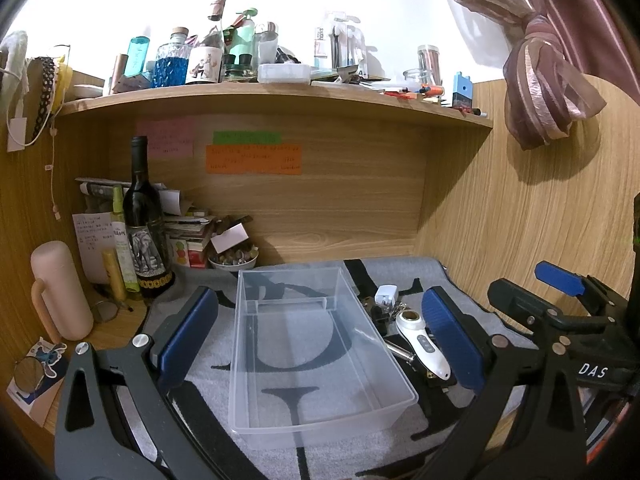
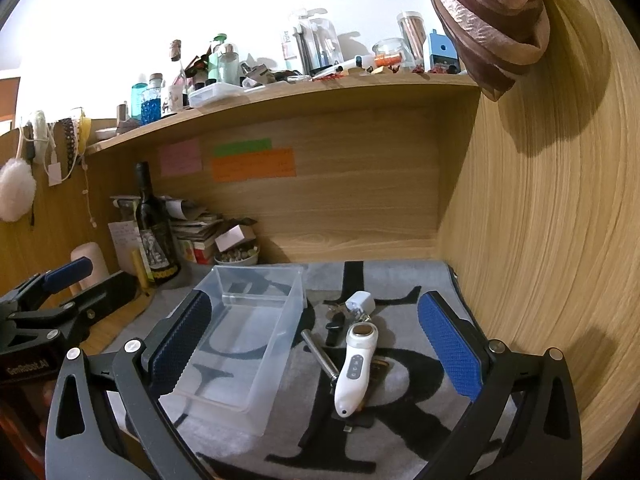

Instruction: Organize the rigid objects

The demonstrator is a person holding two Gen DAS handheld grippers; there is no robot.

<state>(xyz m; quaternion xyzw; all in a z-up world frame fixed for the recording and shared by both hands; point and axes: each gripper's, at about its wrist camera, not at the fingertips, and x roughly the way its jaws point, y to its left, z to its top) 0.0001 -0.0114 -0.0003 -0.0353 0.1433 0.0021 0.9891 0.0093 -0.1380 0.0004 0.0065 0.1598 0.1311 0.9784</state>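
Clear bin (image 1: 316,344) sat empty on the grey mat (image 2: 400,408), long axis front to back, open mat on its right. White device (image 2: 352,368) lay just beside it, head toward the back wall, over a metal rod (image 2: 318,354), with a charger (image 2: 360,302) behind. Left gripper (image 1: 320,332) and right gripper (image 2: 316,344) were both spread wide, holding nothing.

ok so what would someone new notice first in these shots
Probably the clear plastic bin, empty, on the grey lettered mat in mid-desk. Just right of it lies a small heap of things, topped by a white handheld device and a white charger plug. A dark wine bottle stands back left.
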